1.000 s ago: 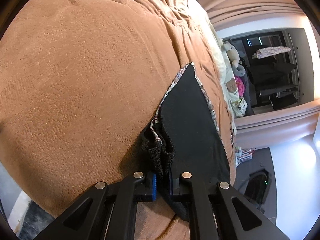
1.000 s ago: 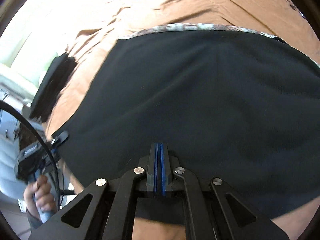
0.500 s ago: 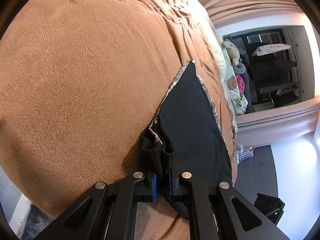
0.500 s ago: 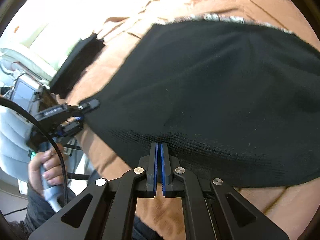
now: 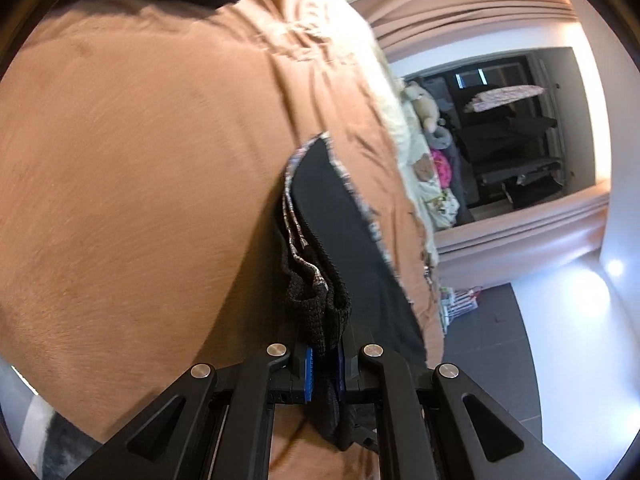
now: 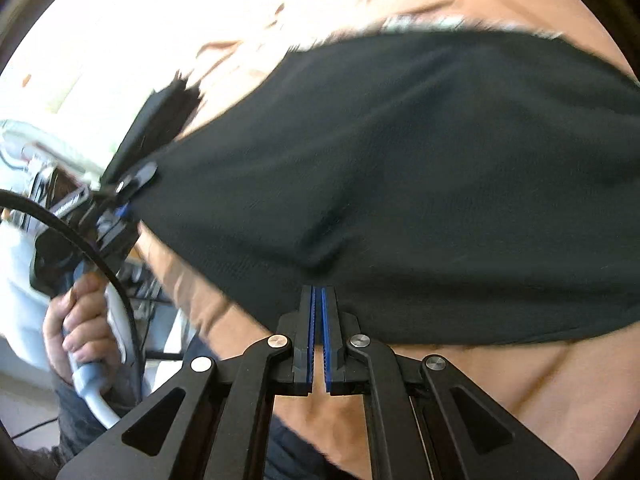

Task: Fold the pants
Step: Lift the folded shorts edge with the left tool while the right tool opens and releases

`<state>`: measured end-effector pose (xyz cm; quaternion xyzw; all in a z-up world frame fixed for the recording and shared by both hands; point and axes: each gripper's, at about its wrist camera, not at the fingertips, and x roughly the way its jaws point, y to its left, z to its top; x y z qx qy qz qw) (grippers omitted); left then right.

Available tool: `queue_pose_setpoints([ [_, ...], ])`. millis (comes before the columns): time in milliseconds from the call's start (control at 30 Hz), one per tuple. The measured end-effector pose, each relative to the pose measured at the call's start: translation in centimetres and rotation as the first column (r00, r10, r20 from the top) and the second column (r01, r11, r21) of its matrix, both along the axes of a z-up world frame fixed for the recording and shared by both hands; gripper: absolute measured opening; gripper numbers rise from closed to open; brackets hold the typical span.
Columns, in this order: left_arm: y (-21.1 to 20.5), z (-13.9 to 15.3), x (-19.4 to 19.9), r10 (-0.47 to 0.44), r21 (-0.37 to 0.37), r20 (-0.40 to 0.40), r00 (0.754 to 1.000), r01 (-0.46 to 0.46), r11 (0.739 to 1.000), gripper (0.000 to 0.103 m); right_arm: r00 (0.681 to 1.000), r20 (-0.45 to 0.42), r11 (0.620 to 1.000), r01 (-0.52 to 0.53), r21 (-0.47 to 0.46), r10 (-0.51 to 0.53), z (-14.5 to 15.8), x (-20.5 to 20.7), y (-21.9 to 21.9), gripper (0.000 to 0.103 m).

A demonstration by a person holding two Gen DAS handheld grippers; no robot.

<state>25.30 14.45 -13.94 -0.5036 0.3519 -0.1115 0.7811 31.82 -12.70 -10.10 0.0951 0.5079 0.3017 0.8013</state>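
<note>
Black pants (image 6: 420, 168) with a patterned trim lie on a brown blanket (image 5: 132, 184) over a bed. My left gripper (image 5: 325, 354) is shut on a bunched knit corner of the pants (image 5: 320, 312) and holds it up off the blanket. My right gripper (image 6: 319, 296) is shut on the near edge of the pants, which is lifted and stretched across the view. The left gripper (image 6: 120, 196) also shows at the left of the right wrist view, held by a hand (image 6: 80, 320), clamped on the far corner.
A dark folded item (image 6: 160, 120) lies on the blanket beyond the pants. Soft toys (image 5: 424, 108) and a dark open wardrobe (image 5: 512, 140) stand to the right of the bed. Grey floor (image 5: 492, 332) lies below the bed's edge.
Both grippers have lifted the near edge of the pants higher off the blanket and pulled it back. The brown blanket now shows under the right gripper. The frames are blurred by motion.
</note>
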Motion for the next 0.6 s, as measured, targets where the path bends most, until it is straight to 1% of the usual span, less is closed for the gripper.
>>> queue_pose_setpoints([
  [133, -0.5, 1.6, 0.4, -0.01, 0.004, 0.029, 1.0, 0.01, 1.0, 0.008, 0.994, 0.029, 0.994, 0.103, 0.027, -0.103, 0.4, 0.4, -3.2, 0.0],
  [200, -1.0, 2.4, 0.6, -0.02, 0.012, 0.044, 0.999, 0.019, 1.0, 0.008, 0.989, 0.026, 0.989, 0.142, 0.029, -0.143, -0.1, 0.7, -4.4, 0.0],
  [267, -1.4, 3.2, 0.9, -0.03, 0.02, 0.057, 0.998, 0.028, 0.999, 0.008, 0.987, 0.011, 0.986, 0.163, 0.031, -0.163, -1.0, 1.0, -4.3, 0.0],
  [333, -1.9, 3.8, 1.3, -0.039, 0.024, 0.07, 0.997, 0.038, 0.999, 0.008, 0.986, -0.014, 0.986, 0.166, 0.016, -0.166, -2.4, 1.2, -4.1, 0.0],
  [400, -2.3, 4.4, 1.6, -0.049, 0.028, 0.082, 0.995, 0.046, 0.999, 0.008, 0.986, -0.066, 0.988, 0.156, 0.011, -0.155, -4.3, 1.4, -3.3, 0.0],
  [500, -3.2, 5.5, 2.3, -0.073, 0.032, 0.098, 0.993, 0.07, 0.997, 0.008, 0.986, -0.076, 0.988, 0.152, 0.032, -0.15, -4.9, 0.8, -3.1, 0.0],
  [600, -4.2, 6.8, 2.9, -0.096, 0.051, 0.114, 0.989, 0.091, 0.995, 0.008, 0.985, -0.105, 0.988, 0.146, 0.051, -0.14, -5.0, 0.7, -3.2, 0.0],
])
